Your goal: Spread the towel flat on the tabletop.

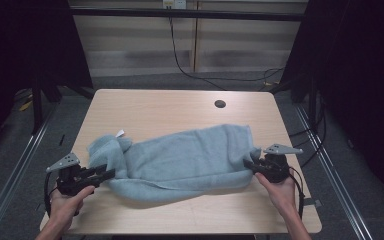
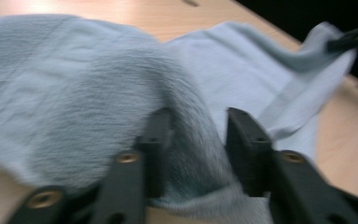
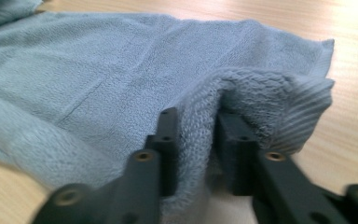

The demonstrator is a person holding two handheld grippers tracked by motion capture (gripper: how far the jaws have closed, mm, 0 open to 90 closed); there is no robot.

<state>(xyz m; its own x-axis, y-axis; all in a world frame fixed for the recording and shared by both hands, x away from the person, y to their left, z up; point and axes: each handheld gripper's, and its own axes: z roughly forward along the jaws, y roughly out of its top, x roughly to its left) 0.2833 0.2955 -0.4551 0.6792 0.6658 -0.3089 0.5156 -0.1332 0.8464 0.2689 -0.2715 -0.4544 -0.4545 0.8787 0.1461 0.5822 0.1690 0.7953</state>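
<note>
1. High view: we see the table across the middle of the frame, with a small round hole in its upper right part.
2. We find the grey-blue towel lying rumpled across the table's lower half, from lower left to right of centre.
3. We see the left gripper at the towel's lower-left end; its jaws stand apart, with a fold of cloth between them.
4. We see the right gripper at the towel's right end; its jaws are parted around a bunched fold.
</note>
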